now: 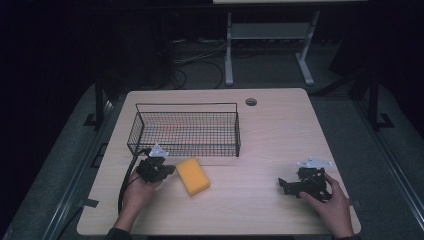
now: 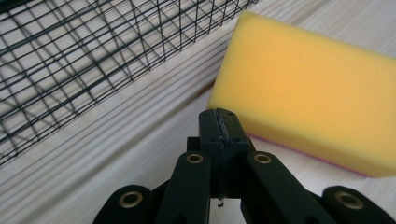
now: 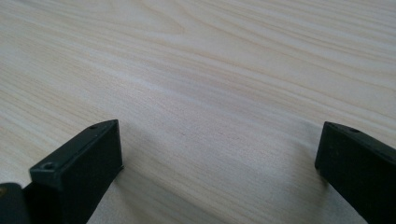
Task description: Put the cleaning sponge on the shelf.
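A yellow sponge [image 1: 192, 176] lies flat on the wooden table [image 1: 260, 130], just in front of a black wire basket [image 1: 186, 131]. My left gripper [image 1: 170, 169] sits right at the sponge's left side, jaws pressed together with nothing between them. In the left gripper view its closed tip [image 2: 219, 116] almost touches the sponge [image 2: 308, 88], which has a thin pink layer underneath. My right gripper [image 1: 286, 186] rests on the table at the right, far from the sponge. Its jaws stand wide apart [image 3: 219, 154] over bare wood.
The basket [image 2: 70, 60] stands empty behind the left gripper, its mesh wall close by. A round cable hole [image 1: 251, 102] is at the table's far edge. A cable [image 1: 125, 180] trails from the left gripper. A white desk frame [image 1: 270, 40] stands on the floor beyond.
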`<state>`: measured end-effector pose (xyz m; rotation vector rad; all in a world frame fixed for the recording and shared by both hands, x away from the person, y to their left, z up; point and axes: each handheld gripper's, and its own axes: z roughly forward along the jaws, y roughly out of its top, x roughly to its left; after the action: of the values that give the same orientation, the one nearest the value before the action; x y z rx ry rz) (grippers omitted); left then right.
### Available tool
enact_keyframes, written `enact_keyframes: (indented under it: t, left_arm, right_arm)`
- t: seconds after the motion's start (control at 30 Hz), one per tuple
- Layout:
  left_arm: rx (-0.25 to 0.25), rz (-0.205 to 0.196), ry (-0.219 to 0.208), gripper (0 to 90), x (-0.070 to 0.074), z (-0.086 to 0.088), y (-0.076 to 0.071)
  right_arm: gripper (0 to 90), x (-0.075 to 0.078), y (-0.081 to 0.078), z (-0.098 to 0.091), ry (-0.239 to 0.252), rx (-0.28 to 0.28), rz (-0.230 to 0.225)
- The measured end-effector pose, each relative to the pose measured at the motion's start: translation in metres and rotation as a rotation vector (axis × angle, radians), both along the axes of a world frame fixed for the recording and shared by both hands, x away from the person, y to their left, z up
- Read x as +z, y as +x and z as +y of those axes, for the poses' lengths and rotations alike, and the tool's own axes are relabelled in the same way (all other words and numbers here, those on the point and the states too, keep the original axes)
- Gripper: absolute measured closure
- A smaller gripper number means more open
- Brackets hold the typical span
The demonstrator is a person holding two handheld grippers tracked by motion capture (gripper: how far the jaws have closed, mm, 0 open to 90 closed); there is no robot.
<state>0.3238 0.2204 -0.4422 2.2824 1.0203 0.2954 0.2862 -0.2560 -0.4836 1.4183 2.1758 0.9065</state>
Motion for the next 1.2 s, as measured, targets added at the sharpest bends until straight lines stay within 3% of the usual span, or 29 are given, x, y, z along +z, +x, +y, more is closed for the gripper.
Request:
enact_keyframes:
  t: [0.6, 1.2]
  left_arm:
    - [-0.060, 0.002, 0.010, 89.6, -0.001, -0.035, 0.014]
    - [-0.103, -0.001, 0.010, 89.6, -0.001, -0.059, 0.021]
  right_arm:
    - [0.0, 0.000, 0.000, 0.000, 0.000, 0.000, 0.000]
    - [0.0, 0.000, 0.000, 0.000, 0.000, 0.000, 0.000]
